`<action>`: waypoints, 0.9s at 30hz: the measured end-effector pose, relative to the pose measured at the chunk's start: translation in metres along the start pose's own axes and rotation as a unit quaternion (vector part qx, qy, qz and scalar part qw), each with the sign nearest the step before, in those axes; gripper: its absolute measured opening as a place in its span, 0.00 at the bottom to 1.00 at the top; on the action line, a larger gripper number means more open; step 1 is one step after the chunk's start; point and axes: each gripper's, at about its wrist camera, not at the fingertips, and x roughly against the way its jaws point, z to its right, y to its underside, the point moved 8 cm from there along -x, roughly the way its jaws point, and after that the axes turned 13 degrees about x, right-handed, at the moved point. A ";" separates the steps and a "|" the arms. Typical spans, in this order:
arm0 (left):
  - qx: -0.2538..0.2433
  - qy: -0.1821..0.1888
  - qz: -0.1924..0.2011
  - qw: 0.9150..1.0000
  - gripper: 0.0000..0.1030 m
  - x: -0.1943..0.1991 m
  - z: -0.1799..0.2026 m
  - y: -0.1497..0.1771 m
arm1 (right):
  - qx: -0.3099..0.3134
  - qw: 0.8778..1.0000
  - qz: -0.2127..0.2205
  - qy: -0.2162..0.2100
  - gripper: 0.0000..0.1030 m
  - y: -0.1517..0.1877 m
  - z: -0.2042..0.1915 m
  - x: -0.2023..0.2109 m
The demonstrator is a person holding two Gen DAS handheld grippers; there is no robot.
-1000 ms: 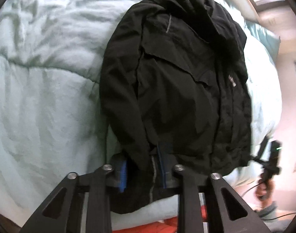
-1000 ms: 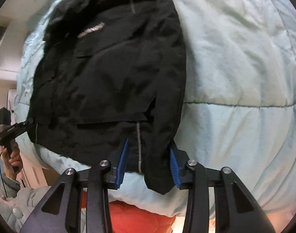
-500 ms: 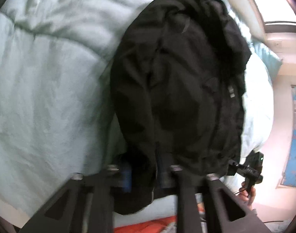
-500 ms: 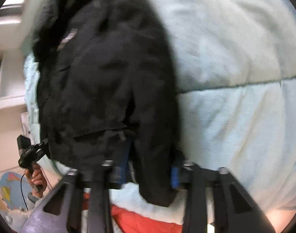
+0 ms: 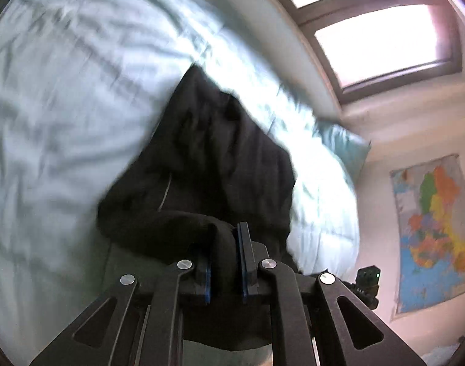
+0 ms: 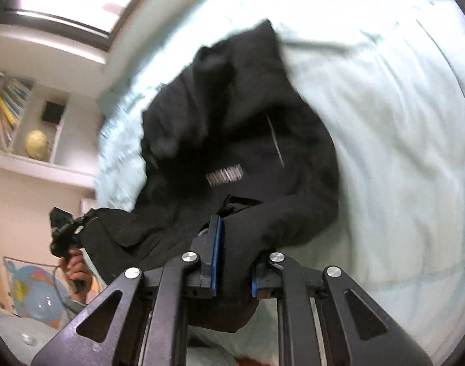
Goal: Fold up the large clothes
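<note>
Both grippers, left gripper [image 5: 224, 259] and right gripper [image 6: 234, 262], pinch the black jacket's [image 6: 232, 140] near hem, its length running away toward the bed's [image 6: 400, 122] far end.

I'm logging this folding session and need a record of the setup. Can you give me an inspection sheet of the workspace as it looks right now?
Surface: bed with pale green duvet, rumpled.
Job's things: black jacket, its near edge lifted off the duvet, the rest trailing on it.
Clutter: nothing seen on the duvet besides a pillow at the far end.
Grippers: left hand-held gripper shut on the jacket's hem; right hand-held gripper shut on the jacket too.
Cables: a thin cable hangs by the person's hand.
Surroundings: window, wall map, bookshelf, globe.
</note>
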 end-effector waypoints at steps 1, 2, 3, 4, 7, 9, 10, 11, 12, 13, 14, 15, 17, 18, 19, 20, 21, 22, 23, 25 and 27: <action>-0.001 0.009 0.007 1.000 0.14 -0.003 0.010 -0.015 | 0.001 1.000 0.007 -0.002 0.18 -0.014 0.001 0.002; 0.001 0.015 0.012 1.000 0.14 -0.007 0.017 -0.028 | 0.004 1.000 0.018 -0.003 0.18 -0.037 0.003 0.005; 0.003 0.022 0.015 1.000 0.14 -0.013 0.026 -0.045 | 0.007 1.000 0.027 -0.002 0.18 -0.056 0.003 0.005; 0.004 0.038 0.016 0.999 0.16 -0.019 0.036 -0.061 | 0.010 0.999 0.036 0.003 0.18 -0.080 0.007 0.007; 0.022 0.075 0.031 0.996 0.23 -0.040 0.051 -0.110 | -0.002 0.998 0.058 0.011 0.18 -0.143 0.020 -0.005; 0.022 0.068 0.040 0.997 0.27 -0.057 0.055 -0.134 | -0.007 0.998 0.062 0.026 0.19 -0.180 0.031 -0.025; 0.016 0.042 0.046 0.998 0.27 -0.075 0.054 -0.151 | -0.005 0.998 0.057 0.039 0.19 -0.198 0.038 -0.040; 0.013 0.020 0.048 0.999 0.27 -0.090 0.053 -0.161 | -0.006 0.997 0.049 0.053 0.19 -0.212 0.047 -0.058; 0.005 -0.010 0.049 0.999 0.27 -0.108 0.050 -0.169 | -0.012 0.997 0.040 0.062 0.21 -0.222 0.055 -0.074; -0.003 -0.044 0.047 0.998 0.27 -0.127 0.044 -0.175 | -0.021 0.997 0.028 0.072 0.22 -0.230 0.066 -0.092; -0.007 -0.067 0.044 0.997 0.27 -0.142 0.037 -0.179 | -0.028 0.996 0.012 0.089 0.22 -0.236 0.078 -0.114; -0.013 -0.096 0.040 0.995 0.27 -0.160 0.030 -0.183 | -0.036 0.994 -0.005 0.100 0.22 -0.238 0.089 -0.136; -0.019 -0.143 0.031 0.989 0.27 -0.192 0.010 -0.188 | -0.047 0.992 -0.034 0.109 0.22 -0.234 0.107 -0.168; -0.021 -0.158 0.025 0.987 0.27 -0.205 0.001 -0.188 | -0.053 0.992 -0.043 0.108 0.22 -0.229 0.114 -0.180; -0.023 -0.172 0.020 0.985 0.28 -0.220 -0.009 -0.187 | -0.061 0.991 -0.048 0.107 0.22 -0.226 0.120 -0.190; -0.028 -0.178 0.018 0.984 0.28 -0.226 -0.014 -0.187 | -0.066 0.991 -0.051 0.105 0.22 -0.223 0.124 -0.197; -0.036 -0.185 0.017 0.982 0.28 -0.231 -0.018 -0.186 | -0.067 0.991 -0.051 0.107 0.22 -0.222 0.127 -0.201; -0.044 -0.195 0.013 0.980 0.28 -0.235 -0.018 -0.186 | -0.064 0.991 -0.052 0.108 0.22 -0.223 0.129 -0.202; -0.051 -0.199 0.008 0.979 0.28 -0.235 -0.018 -0.185 | -0.061 0.991 -0.054 0.107 0.22 -0.223 0.129 -0.202; -0.068 -0.210 -0.008 0.975 0.28 -0.231 -0.012 -0.185 | -0.056 0.992 -0.059 0.101 0.22 -0.223 0.127 -0.195; -0.074 -0.212 -0.019 0.974 0.28 -0.221 -0.004 -0.184 | -0.050 0.992 -0.062 0.098 0.22 -0.223 0.121 -0.183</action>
